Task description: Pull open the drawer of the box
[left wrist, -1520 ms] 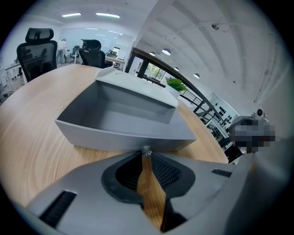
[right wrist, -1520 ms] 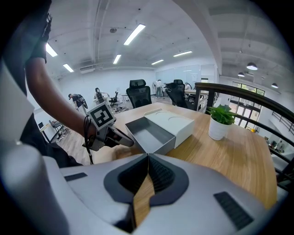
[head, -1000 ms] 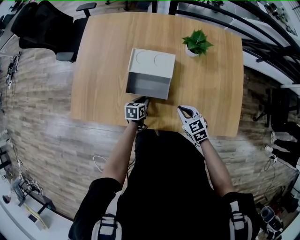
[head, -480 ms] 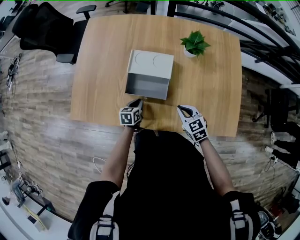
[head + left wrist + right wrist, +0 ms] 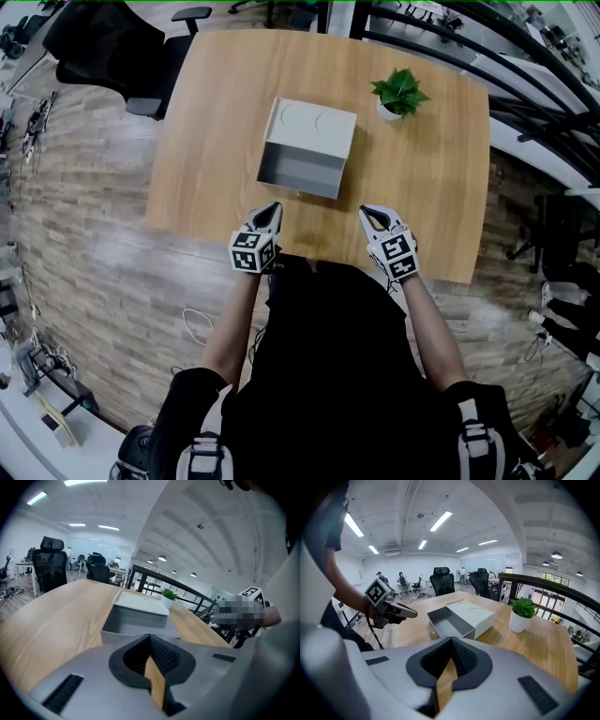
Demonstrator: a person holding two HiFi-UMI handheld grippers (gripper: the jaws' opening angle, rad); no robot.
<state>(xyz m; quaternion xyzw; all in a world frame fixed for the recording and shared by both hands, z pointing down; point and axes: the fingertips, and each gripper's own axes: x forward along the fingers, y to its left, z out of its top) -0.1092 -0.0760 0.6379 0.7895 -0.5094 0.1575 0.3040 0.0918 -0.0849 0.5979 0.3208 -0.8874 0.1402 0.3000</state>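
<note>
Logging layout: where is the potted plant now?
In the head view, the potted plant stands far right on the table, beside the open box.

Your counter [image 5: 216, 122] is light honey wood with a fine grain. The box [image 5: 314, 127] is off-white, its drawer [image 5: 302, 173] plain grey inside. Far right, the plant [image 5: 400, 92] is bright green in a white pot. Your left gripper [image 5: 272, 210] and right gripper [image 5: 367, 212] are pale grey, their jaws lined black, their cubes patterned in black-and-white squares.
</note>
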